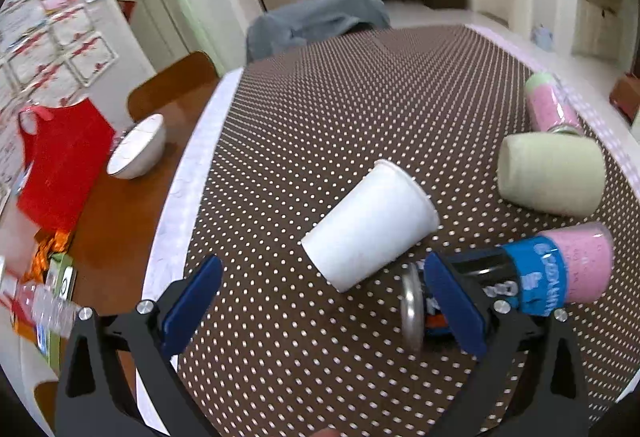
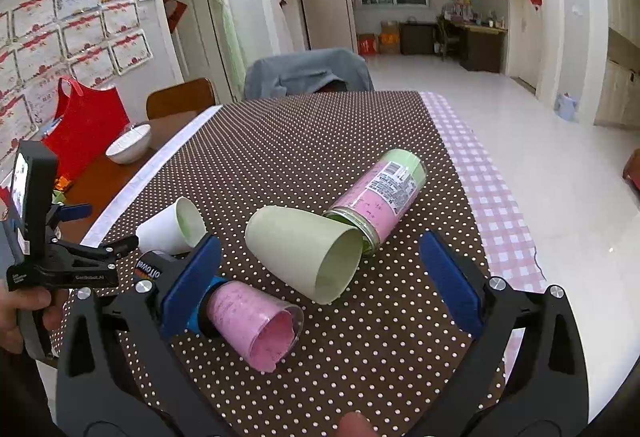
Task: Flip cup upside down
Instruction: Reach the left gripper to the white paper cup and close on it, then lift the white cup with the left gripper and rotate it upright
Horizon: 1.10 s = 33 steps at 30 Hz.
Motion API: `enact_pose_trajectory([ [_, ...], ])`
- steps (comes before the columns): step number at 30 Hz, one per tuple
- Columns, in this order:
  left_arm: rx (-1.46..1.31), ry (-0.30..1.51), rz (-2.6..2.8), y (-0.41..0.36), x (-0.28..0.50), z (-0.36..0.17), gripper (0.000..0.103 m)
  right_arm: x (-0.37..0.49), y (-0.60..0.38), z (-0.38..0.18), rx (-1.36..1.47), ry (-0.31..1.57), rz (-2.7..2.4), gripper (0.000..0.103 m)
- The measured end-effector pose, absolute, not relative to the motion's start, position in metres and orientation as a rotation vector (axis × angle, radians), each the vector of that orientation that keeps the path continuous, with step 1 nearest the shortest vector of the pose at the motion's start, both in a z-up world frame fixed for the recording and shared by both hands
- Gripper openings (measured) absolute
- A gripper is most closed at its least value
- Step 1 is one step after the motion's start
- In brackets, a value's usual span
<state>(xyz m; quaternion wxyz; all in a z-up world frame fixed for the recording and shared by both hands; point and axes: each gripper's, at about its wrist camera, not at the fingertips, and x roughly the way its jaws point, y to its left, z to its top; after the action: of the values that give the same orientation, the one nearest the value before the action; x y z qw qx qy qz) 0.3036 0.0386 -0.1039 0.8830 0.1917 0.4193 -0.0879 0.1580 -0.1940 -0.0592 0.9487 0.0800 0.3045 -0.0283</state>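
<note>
Here the left gripper and right gripper gape wide, holding nothing. The white paper cup lies sideways on the brown dotted tablecloth; only the right wrist view shows its empty greenish inside.

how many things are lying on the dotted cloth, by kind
cups: 2, white cup and pale green cup
jars or bottles with pink contents: 2, one green-capped, one blue-banded
total: 4, all on their sides
</note>
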Motion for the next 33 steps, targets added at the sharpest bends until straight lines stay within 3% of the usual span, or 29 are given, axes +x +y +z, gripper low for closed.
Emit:
enact_pose_trajectory([
  [21,0.447,1.121,-0.564,0.036,0.394,-0.154,0.098,0.200,-0.206,-0.082,0.235,0.733,-0.230,0.097],
  [23,0.427,1.145,-0.570,0.035,0.398,-0.157,0.085,0.194,-0.207,-0.082,0.249,0.729,-0.243,0.097],
  [25,0.407,1.175,-0.573,0.033,0.401,-0.161,0.064,0.186,-0.209,-0.083,0.262,0.726,-0.258,0.097],
  [33,0.340,1.178,-0.527,0.032,0.419,-0.166,0.062,0.147,-0.226,-0.086,0.314,0.715,-0.288,0.097],
])
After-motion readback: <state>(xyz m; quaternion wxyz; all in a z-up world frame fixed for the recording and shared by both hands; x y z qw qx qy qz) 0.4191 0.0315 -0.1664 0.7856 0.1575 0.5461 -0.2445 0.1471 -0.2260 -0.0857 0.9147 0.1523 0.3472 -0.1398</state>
